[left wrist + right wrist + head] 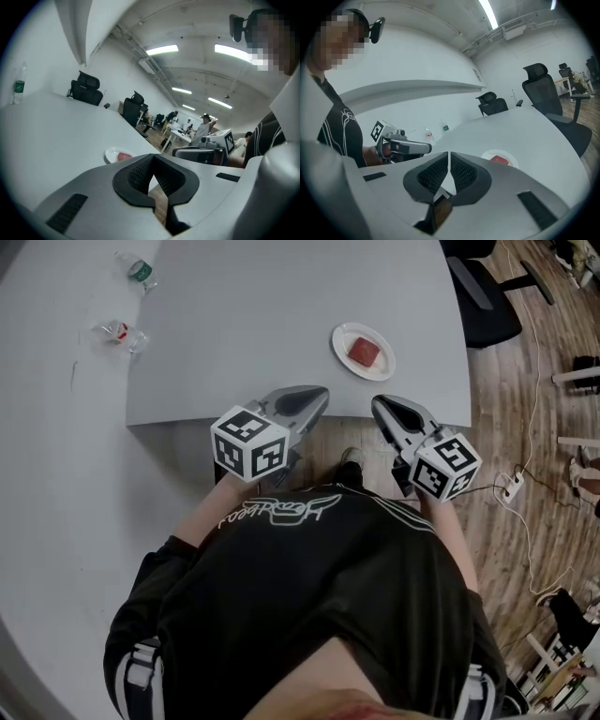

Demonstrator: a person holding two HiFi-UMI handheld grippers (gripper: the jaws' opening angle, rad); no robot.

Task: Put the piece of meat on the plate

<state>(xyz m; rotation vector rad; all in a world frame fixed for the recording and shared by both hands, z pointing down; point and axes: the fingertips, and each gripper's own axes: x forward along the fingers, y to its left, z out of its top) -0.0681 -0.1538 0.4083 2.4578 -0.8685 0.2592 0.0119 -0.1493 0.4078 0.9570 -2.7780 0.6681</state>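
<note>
Piece of meat lay on white plate, near front edge of table.
Left gripper hung at plate's 7–8 o'clock, jaws fully closed, nothing between them.
Right gripper hung at plate's 6 o'clock, jaw tips together, empty.
Both were at table edge, apart from plate.
Green-label bottle and red-label bottle lay toward plate's 9–10 o'clock, well apart from it.

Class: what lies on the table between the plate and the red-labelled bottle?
Nothing: the head view shows only bare grey table between the plate and the red-labelled bottle.
</note>
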